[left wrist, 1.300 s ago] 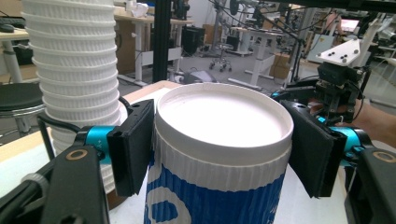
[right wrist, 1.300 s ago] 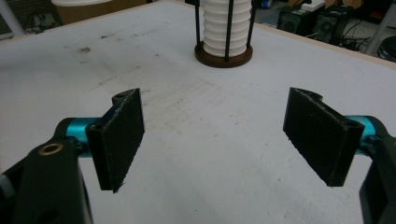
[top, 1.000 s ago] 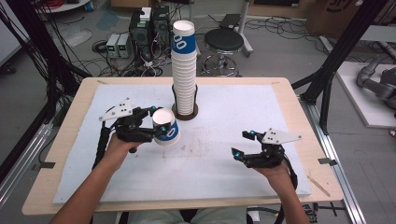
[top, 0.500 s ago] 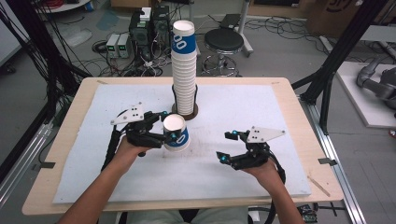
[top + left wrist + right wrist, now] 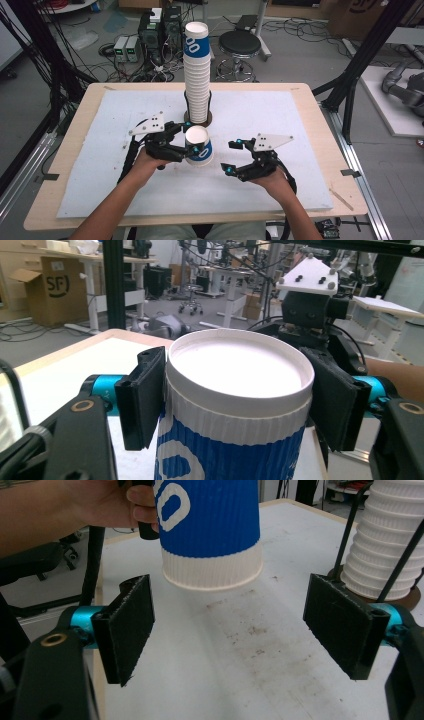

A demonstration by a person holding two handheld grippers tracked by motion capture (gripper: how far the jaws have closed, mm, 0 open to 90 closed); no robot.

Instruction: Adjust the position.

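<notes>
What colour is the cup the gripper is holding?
The cup is blue with white markings and a white ribbed bottom band, best seen in the right gripper view.

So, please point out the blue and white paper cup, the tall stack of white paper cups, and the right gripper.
blue and white paper cup (image 5: pixel 235 440), left gripper view, ribbed side wall.
tall stack of white paper cups (image 5: pixel 196 80), high view, middle of stack.
right gripper (image 5: pixel 230 630), right gripper view, midway between open fingertips.

Cup stack just behind held cup
</notes>
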